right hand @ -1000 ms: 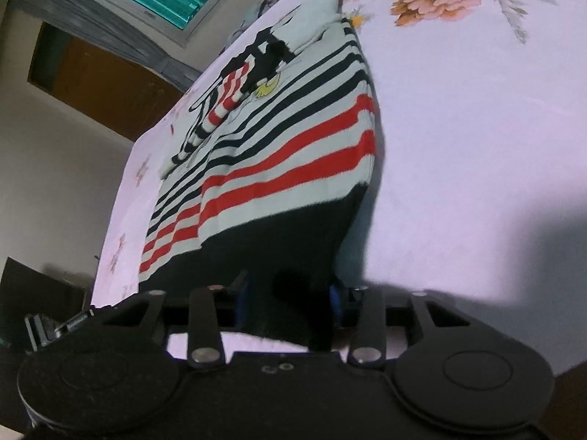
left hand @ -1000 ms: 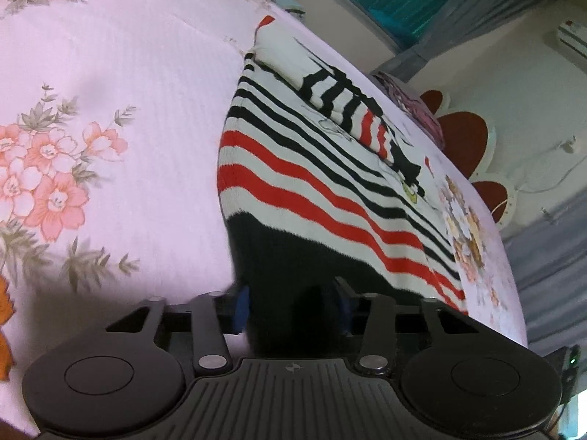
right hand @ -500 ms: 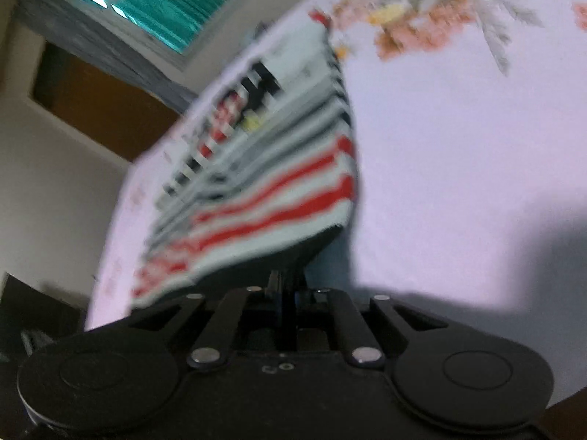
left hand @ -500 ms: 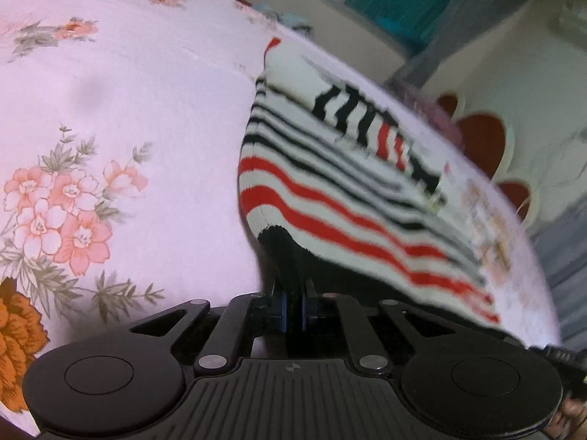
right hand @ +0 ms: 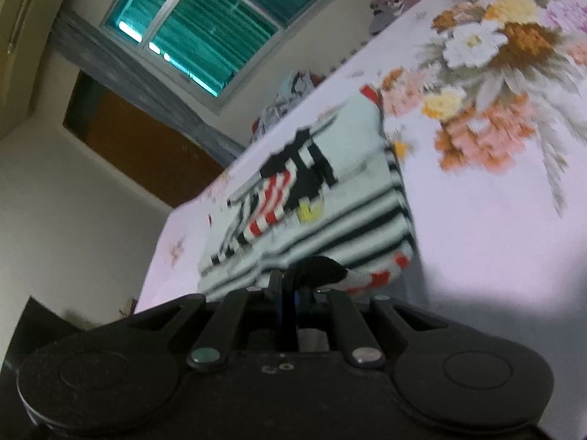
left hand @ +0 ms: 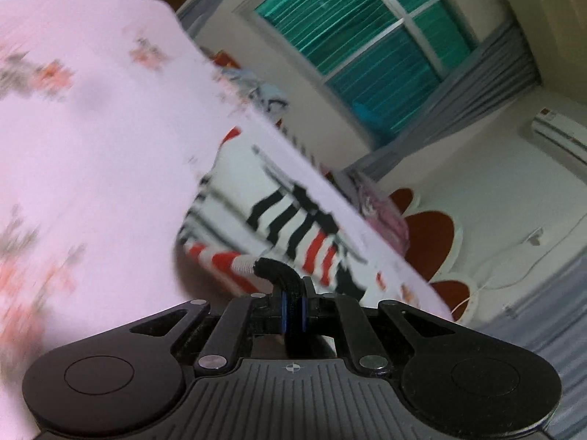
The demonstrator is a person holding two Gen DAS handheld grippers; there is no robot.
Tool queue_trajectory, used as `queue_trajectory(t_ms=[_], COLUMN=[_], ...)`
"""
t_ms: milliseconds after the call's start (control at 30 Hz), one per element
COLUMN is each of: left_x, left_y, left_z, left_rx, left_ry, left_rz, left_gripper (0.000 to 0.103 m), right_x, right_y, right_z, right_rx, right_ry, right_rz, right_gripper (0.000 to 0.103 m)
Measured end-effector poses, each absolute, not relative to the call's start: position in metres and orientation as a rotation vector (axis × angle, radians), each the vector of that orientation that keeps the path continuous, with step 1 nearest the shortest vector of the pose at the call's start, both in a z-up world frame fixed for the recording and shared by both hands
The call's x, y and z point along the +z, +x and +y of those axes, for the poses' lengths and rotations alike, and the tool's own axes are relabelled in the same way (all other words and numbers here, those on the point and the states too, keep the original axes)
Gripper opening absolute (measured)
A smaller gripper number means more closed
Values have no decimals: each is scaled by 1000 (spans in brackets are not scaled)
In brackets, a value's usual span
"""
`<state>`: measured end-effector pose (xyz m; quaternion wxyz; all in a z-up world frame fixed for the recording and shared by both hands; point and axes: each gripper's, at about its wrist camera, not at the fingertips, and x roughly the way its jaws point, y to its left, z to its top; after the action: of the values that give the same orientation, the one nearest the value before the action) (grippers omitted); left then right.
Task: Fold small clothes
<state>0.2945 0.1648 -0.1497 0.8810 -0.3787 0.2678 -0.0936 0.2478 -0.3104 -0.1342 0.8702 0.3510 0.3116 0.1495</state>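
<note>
Clearly, in the left wrist view, the left tongs (left hand: 293,310) are pinched tight on the black hem of the striped sweater (left hand: 293,220), whose near edge curls up off the floral bed (left hand: 91,146) while the rest lies flat beyond (the picture is smeared by motion).

From the right wrist view, the right tongs (right hand: 290,302) are likewise clamped on the dark hem at the other near corner of the sweater (right hand: 330,198), with the printed chest lying flat on the bed (right hand: 495,220).

It looks like soft, light knit that will sag between the two grips, so holding both hem corners level seems the sound way to carry the fold over.
</note>
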Motion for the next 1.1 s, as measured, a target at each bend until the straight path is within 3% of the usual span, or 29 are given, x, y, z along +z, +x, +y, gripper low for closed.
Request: queue_trajectory(t_ms=[467,1000,1100], left_x=[-140,-195,-191], left_y=[459,612,624], left_z=[168,164,157], left_rx=[-165,-180,-245], left_ry=[-822,-765,-734], left_rz=[581,796,769], left_gripper=[6,6,7], right_x=[-102,-172,-180], right_y=[395,540,560], right_z=[-316,-325,-324], right_rx=[231,116,160], right_ry=[810,891,898], right_rz=[642,819,839], right_gripper=[6,7,18])
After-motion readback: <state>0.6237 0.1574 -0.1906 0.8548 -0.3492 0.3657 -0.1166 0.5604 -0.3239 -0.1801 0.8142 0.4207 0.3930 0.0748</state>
